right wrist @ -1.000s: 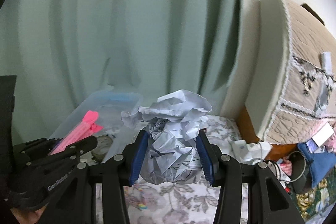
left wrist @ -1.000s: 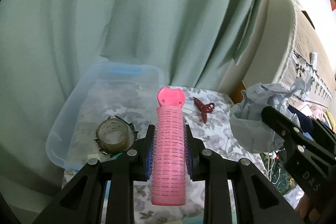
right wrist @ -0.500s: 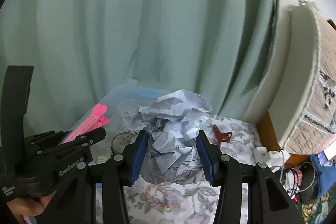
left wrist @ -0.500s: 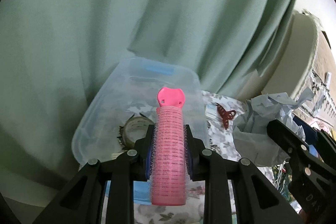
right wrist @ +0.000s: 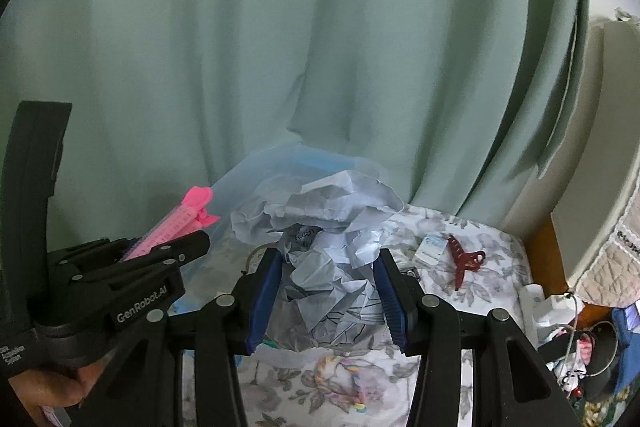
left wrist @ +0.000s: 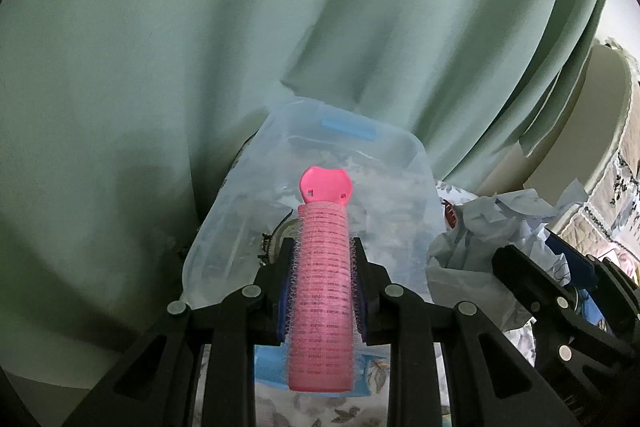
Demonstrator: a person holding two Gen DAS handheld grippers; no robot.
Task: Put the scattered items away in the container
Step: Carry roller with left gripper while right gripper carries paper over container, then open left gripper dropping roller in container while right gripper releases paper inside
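Note:
My left gripper (left wrist: 322, 255) is shut on a pink hair roller (left wrist: 323, 291) and holds it above the near end of a clear plastic container (left wrist: 404, 167). A tape roll (left wrist: 280, 235) lies inside the container, mostly hidden. My right gripper (right wrist: 326, 263) is shut on a crumpled paper ball (right wrist: 328, 247), held above the floral cloth (right wrist: 472, 239) just right of the container (right wrist: 256, 167). The left gripper (right wrist: 160, 247) with the roller (right wrist: 180, 223) shows at the left of the right wrist view. The paper ball also shows in the left wrist view (left wrist: 492, 227).
A dark red hair claw clip (right wrist: 462, 261) and a small white packet (right wrist: 430, 251) lie on the cloth at the right. A colourful braided band (right wrist: 344, 383) lies near the front. A green curtain (right wrist: 320, 47) hangs behind. A bed (right wrist: 608, 195) stands at the right.
Both grippers have swung left toward the container with their loads. The container now sits straight ahead of the left gripper, and the claw clip has slid to the right of both views.

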